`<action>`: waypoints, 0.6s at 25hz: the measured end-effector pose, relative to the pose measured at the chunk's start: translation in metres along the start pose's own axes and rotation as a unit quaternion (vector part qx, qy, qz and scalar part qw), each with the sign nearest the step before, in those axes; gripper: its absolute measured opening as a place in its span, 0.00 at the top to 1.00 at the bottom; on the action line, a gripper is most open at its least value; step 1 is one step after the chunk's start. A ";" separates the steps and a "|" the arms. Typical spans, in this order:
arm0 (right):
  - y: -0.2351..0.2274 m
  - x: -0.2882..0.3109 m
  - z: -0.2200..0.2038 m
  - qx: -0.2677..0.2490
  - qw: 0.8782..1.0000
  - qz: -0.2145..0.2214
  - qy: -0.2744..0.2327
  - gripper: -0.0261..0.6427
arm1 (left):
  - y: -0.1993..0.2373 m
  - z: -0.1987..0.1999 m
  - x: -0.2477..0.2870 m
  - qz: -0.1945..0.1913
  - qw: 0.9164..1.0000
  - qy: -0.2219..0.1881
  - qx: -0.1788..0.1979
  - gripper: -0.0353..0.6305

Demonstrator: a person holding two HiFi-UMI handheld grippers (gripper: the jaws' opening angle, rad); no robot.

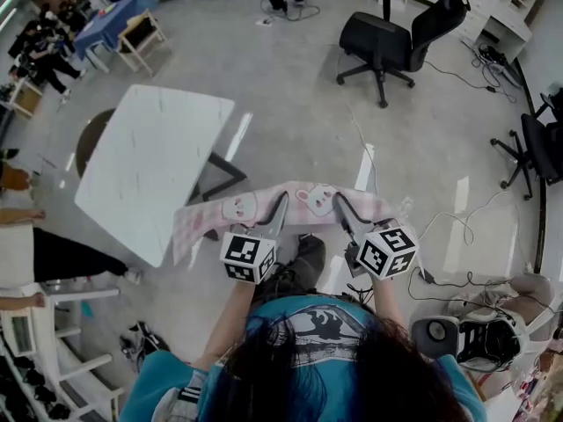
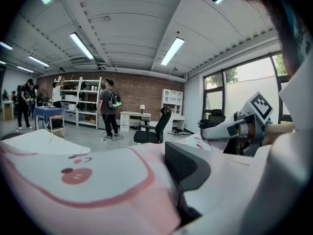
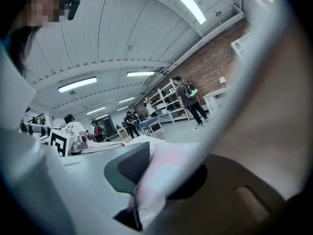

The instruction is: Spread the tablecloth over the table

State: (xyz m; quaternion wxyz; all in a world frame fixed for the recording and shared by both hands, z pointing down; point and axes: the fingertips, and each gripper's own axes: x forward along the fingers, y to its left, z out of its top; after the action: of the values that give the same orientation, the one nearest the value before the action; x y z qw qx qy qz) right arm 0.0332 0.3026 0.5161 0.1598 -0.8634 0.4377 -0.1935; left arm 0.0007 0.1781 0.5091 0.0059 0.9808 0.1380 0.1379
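A pink tablecloth with cartoon prints hangs in a bunched strip between my two grippers, over the floor to the right of the white table. My left gripper is shut on the cloth's near edge. In the left gripper view the cloth covers one jaw and the dark pad presses on it. My right gripper is shut on the same edge further right. The cloth runs between its pads in the right gripper view. The cloth's left end droops near the table's corner.
A black office chair stands on the grey floor ahead, and another chair is at the right edge. Cables trail on the right. A blue-covered table and people are far left. A white chair is near left.
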 end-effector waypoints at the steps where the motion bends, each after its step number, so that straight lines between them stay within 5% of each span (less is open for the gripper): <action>1: -0.005 0.011 0.006 -0.006 1.000 0.006 0.009 0.82 | 0.008 0.002 0.008 0.005 1.000 -0.002 -0.010 0.79; 15: -0.017 0.174 0.076 -0.028 0.989 0.124 0.080 0.83 | 0.137 0.038 0.064 0.118 0.986 -0.051 -0.108 0.79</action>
State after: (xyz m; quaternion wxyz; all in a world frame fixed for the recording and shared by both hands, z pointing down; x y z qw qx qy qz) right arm 0.1752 0.1777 0.4913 0.1227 -0.7883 0.5579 -0.2287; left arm 0.1069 0.0652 0.4965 0.1027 0.9895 0.0054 0.1011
